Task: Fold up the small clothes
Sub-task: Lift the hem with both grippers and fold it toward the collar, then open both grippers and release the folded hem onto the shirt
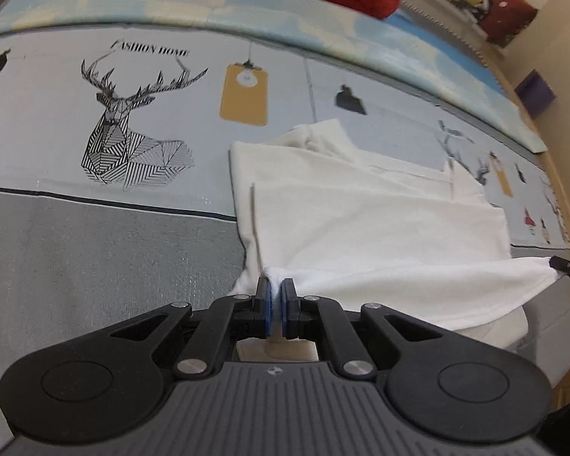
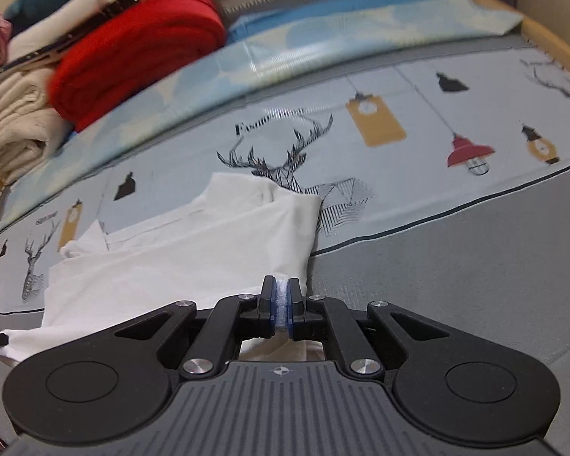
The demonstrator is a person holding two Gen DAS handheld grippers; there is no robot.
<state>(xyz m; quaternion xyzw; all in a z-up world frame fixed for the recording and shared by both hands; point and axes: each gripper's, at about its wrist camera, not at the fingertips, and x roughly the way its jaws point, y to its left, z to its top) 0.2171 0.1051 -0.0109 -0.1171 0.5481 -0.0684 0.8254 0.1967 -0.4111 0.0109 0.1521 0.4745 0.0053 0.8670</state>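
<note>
Looks like roughly halfway. The white garment (image 1: 361, 220) is spread on the printed mat (image 1: 133, 228), with its near hem pinched at both corners: the left gripper (image 1: 276, 285) is clamped on one, the right gripper (image 2: 281, 296) on the other. The far end, toward 12 o'clock, is already doubled over. Carrying the hem up and squaring off is left, probably.
</note>
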